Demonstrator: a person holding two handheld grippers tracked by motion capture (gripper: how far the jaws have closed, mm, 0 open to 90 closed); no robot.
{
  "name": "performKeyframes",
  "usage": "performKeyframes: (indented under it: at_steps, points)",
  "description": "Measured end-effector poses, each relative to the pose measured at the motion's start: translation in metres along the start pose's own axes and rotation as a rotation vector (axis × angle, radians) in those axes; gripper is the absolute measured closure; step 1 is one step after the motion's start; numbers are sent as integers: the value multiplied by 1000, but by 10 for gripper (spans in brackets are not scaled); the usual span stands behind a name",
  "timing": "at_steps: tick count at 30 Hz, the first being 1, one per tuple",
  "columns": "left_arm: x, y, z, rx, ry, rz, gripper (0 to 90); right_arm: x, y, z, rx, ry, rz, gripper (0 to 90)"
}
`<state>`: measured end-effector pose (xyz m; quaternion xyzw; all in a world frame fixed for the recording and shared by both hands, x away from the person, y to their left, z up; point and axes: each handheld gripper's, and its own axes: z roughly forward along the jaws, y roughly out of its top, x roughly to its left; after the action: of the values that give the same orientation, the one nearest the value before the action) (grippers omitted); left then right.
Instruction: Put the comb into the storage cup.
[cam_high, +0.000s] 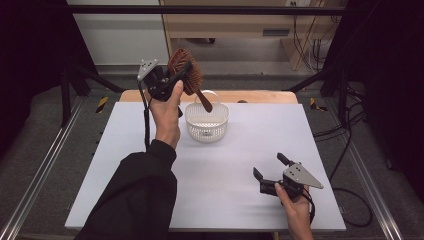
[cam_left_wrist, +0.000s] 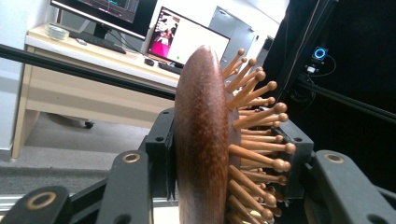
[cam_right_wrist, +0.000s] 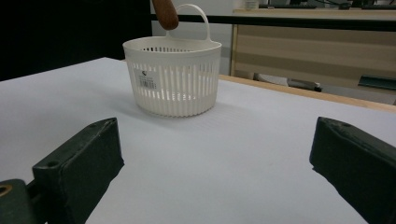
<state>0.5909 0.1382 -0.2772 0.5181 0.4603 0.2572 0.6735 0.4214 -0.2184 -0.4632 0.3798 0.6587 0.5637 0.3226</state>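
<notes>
High view: wooden peg-bristled hairbrush (cam_high: 186, 72) above slatted basket (cam_high: 206, 122).

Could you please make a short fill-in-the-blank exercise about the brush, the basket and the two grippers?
1. The left gripper is shut on the head of a wooden ____.
2. The handle of the brush points down toward the white ____.
3. The right gripper, low over the table, has its jaws ____.
4. The basket contains ____.

Missing words: brush; basket; open; nothing
</notes>
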Motion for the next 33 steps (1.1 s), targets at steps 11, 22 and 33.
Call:
performKeyframes:
  at_steps: [11, 22, 33]
  points:
    - [2, -3, 4, 13, 10, 12, 507, 1, 0, 0, -3, 4, 4, 27]
    - [-1, -8, 8, 21, 12, 23, 507, 1, 0, 0, -6, 6, 5, 24]
    - [-3, -17, 12, 36, 13, 24, 506, 1, 0, 0, -9, 12, 13, 22]
